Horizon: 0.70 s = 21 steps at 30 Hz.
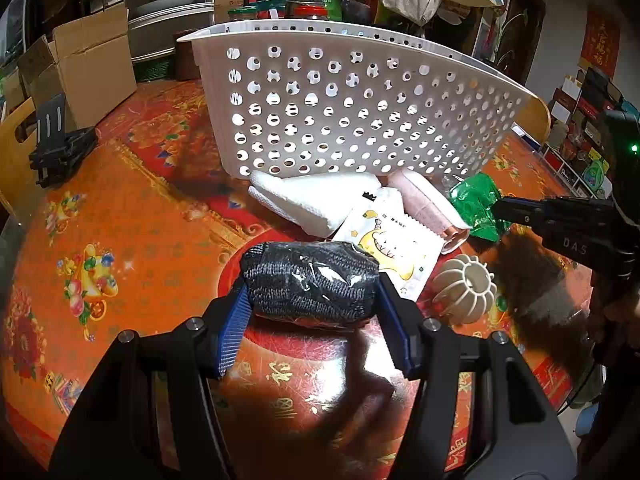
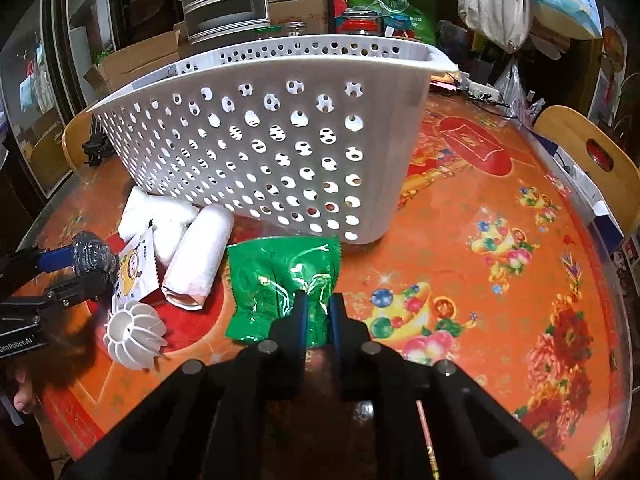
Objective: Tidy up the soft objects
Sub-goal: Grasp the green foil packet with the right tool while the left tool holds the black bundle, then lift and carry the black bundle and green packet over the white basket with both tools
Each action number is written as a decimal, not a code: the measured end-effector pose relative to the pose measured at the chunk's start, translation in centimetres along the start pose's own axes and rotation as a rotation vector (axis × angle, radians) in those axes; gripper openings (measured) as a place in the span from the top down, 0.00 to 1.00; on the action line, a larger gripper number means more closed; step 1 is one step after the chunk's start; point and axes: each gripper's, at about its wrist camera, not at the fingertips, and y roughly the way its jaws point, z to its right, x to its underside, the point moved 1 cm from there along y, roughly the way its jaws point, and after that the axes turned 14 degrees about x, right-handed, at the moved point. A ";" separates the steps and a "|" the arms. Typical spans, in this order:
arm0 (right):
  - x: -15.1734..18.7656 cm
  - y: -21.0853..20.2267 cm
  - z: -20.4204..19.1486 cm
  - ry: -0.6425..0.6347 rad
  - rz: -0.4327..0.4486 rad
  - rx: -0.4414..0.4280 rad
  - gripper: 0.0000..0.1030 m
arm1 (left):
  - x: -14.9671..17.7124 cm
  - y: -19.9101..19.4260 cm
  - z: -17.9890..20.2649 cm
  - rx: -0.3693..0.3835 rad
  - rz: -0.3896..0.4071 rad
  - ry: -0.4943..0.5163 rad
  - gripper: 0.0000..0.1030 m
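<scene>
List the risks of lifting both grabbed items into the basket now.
The right gripper pinches only an edge of the slick green packet, so it may slip. The black wrapped bundle in the left gripper touches the yellow cartoon pouch. The white basket wall stands tall.

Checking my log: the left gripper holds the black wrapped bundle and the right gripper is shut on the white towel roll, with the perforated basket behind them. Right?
Not quite. The right gripper is shut on the green packet, as the right wrist view shows; the white towel roll lies free on the table. The left gripper does hold the black wrapped bundle, with the perforated basket behind.
</scene>
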 end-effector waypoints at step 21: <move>-0.5 -4.6 -0.2 -0.015 0.100 0.001 0.99 | 0.0 -0.6 -0.2 -0.003 0.035 -0.009 0.44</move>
